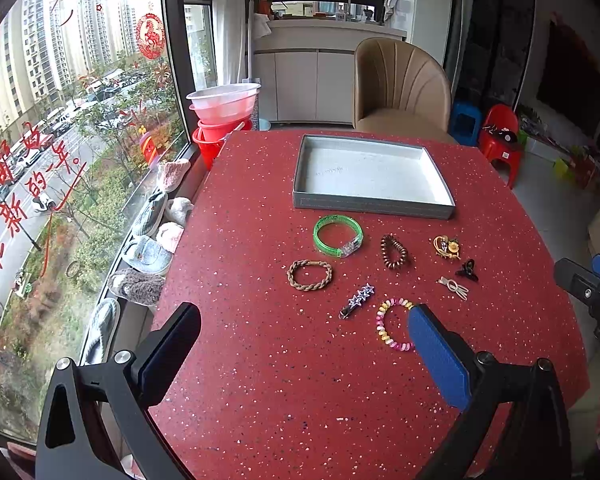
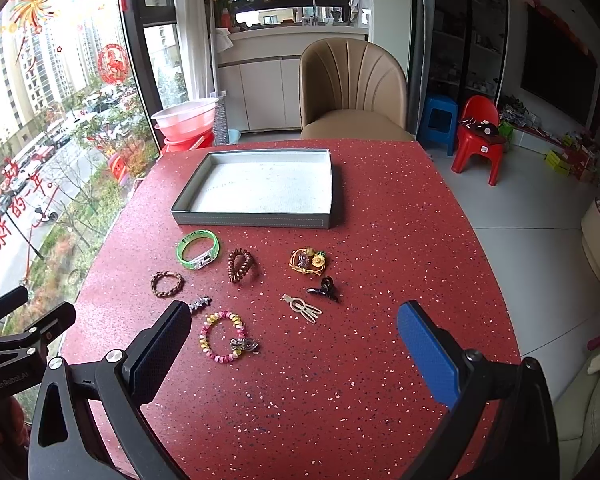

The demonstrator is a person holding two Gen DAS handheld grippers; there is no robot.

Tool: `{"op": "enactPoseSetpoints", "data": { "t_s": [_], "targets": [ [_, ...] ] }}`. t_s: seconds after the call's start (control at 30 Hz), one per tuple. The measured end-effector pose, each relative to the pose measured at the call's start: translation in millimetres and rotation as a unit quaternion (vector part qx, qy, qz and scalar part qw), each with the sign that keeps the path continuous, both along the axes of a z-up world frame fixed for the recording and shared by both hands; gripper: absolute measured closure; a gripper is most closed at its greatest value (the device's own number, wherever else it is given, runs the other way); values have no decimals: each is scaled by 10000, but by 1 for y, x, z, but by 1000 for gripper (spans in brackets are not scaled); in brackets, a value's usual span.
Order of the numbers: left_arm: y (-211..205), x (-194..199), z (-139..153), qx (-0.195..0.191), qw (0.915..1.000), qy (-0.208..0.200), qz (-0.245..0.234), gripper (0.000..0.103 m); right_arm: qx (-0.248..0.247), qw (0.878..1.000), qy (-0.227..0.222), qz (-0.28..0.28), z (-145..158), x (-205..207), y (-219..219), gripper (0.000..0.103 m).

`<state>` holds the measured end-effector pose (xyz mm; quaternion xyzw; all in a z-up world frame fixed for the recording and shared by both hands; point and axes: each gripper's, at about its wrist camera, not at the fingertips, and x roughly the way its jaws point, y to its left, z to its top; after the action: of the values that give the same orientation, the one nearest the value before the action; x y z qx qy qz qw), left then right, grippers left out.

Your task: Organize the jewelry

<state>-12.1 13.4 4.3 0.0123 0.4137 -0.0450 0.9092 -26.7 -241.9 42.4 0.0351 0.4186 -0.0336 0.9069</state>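
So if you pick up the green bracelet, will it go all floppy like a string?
Probably not. The green bracelet keeps an open hoop shape lying flat on the red table, so it looks like stiff plastic. Its shiny, see-through surface may be a bit slippery between the pads. It looks thin, so likely light, and the clear clasp block could keep it from rolling far.
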Motion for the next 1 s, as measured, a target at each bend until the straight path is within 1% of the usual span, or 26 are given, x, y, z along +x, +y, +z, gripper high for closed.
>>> {"op": "enactPoseSetpoints", "data": {
  "t_s": [1.0],
  "targets": [
    [-2,2,-1,46,9999,94,-54,0,-14,10000,45,-20,-1,0,0,0]
  ]
}}
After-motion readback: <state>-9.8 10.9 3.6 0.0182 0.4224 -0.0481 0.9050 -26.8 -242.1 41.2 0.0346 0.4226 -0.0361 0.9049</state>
